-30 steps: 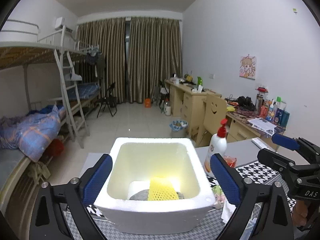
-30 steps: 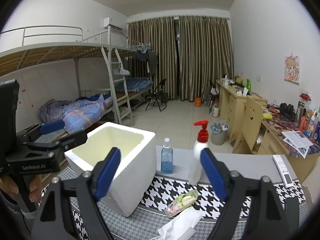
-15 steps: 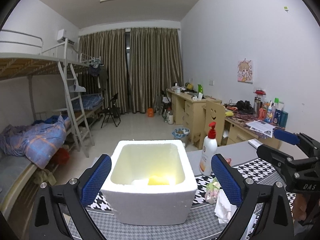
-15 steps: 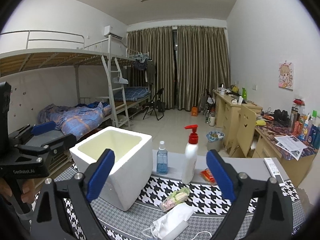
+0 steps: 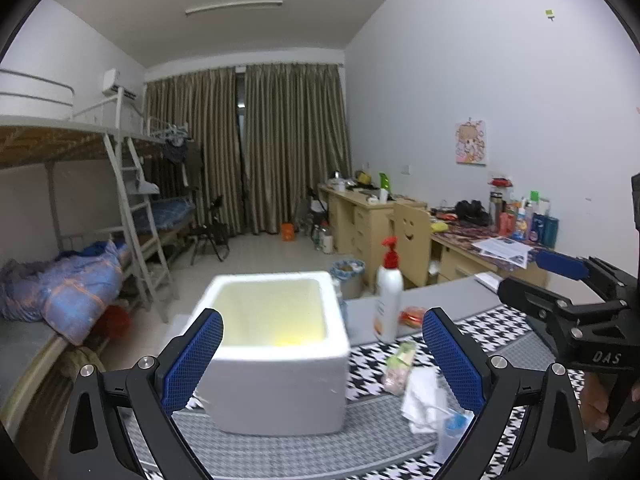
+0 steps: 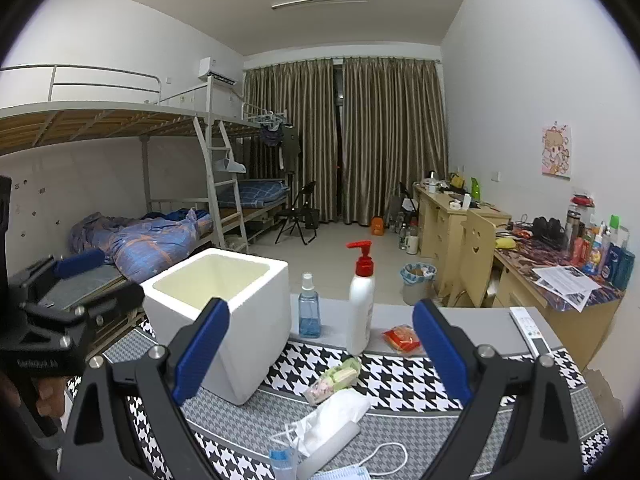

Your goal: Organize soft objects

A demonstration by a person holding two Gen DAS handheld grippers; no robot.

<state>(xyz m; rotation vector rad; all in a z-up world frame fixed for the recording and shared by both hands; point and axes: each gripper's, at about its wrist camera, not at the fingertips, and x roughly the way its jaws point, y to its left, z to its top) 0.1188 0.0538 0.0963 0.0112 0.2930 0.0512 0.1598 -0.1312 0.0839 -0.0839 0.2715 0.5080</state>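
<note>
Right now I have both tools held above the bench [image 6: 480,320], each with its fingers spread wide and nothing between them. In the left wrist view my left gripper [image 5: 322,360] frames the white foam box [image 5: 276,360], which stands at lower centre of the frame on the houndstooth cloth [image 5: 500,332]. A patch of yellow [image 5: 290,340] shows low inside the box; I think it is one of the soft things, but the picture is smeared there and I cannot be sure.

In the right wrist view my right gripper [image 6: 320,352] looks over the things left out on the cloth: a white tissue pack [image 6: 332,420] at lower centre, a small clear packet [image 6: 334,378] just above it, and a blue face mask [image 6: 348,474] at the bottom edge with its ear loop [image 6: 384,458] curled beside it. A red packet [image 6: 402,338] lies further back, right of the white pump bottle [image 6: 360,308], with a blue spray bottle [image 6: 309,312] to that bottle's left, beside the box.
</note>
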